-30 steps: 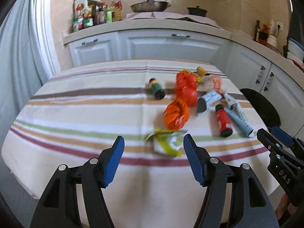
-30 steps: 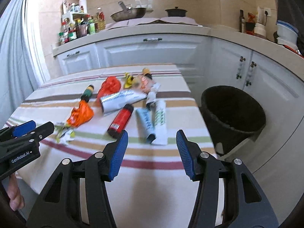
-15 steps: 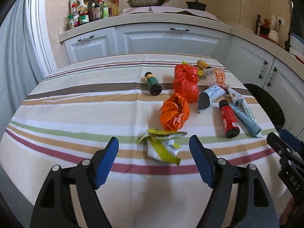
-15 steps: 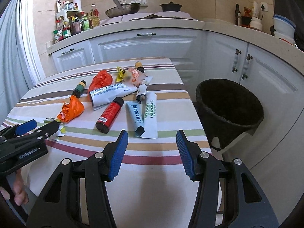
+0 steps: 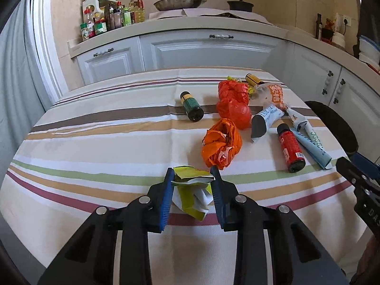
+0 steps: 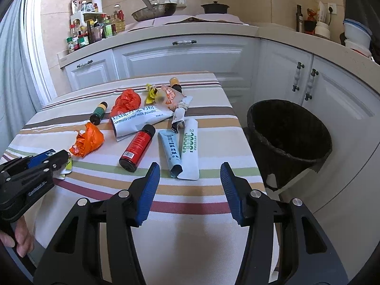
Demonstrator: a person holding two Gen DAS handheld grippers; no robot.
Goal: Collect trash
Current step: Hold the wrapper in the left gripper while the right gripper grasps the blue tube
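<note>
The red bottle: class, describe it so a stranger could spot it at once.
On the striped tablecloth, in the litter nearest the black bin, the red bottle lies on its side beside two flat sachets. It alone is a glossy red cylinder with a black cap.

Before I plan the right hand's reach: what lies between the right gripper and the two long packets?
Only bare striped tablecloth, shown in the right wrist view, separates the open right gripper from the long packets.
</note>
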